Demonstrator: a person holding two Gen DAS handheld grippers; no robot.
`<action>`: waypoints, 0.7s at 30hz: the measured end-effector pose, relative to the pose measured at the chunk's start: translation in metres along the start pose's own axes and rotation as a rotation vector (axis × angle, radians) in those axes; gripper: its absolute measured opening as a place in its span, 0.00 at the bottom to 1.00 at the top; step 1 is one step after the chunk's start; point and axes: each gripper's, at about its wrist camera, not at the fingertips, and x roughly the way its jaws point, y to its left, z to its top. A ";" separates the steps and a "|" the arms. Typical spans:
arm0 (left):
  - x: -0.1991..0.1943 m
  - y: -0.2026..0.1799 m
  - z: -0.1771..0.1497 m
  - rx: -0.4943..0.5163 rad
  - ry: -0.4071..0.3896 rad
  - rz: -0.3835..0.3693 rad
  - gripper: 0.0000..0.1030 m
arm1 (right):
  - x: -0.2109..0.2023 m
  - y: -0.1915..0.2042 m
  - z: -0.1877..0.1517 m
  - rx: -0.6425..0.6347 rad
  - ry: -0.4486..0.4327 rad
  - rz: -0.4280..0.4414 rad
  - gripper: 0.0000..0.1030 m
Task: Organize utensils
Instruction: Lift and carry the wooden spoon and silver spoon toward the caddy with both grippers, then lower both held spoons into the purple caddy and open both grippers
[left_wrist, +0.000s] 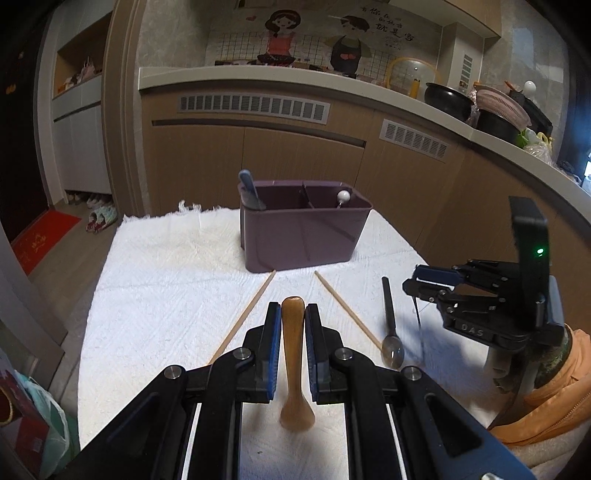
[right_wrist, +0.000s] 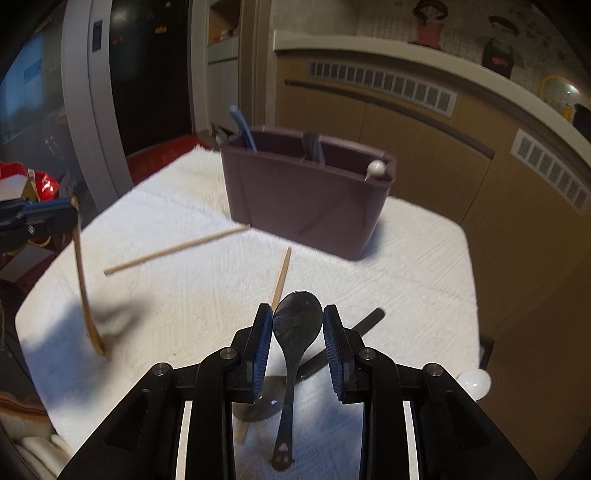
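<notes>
Two grippers pinch spoons: left gripper (left_wrist: 292, 321) a wooden spoon (left_wrist: 294, 354), right gripper (right_wrist: 297, 328) a black spoon (right_wrist: 295, 332); purple caddy (left_wrist: 303, 232) at twelve o'clock.

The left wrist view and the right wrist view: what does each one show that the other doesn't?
Only the left wrist view shows the wooden spoon head-on between the left gripper jaws, and the cluttered kitchen counter with pots.

Only the right wrist view shows the black spoon gripped by its bowl in the right gripper, and a white round object at the table's right edge.

Both share the purple utensil caddy, two chopsticks and a dark spoon lying on the white towel.
</notes>
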 end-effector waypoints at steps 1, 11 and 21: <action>-0.002 -0.003 0.003 0.007 -0.010 0.004 0.10 | -0.006 -0.001 0.003 0.002 -0.021 -0.002 0.28; -0.015 -0.021 0.058 0.069 -0.154 0.060 0.10 | -0.044 -0.002 0.047 -0.019 -0.173 -0.028 0.28; -0.021 -0.033 0.156 0.136 -0.321 0.110 0.10 | -0.081 -0.030 0.140 0.002 -0.304 -0.070 0.28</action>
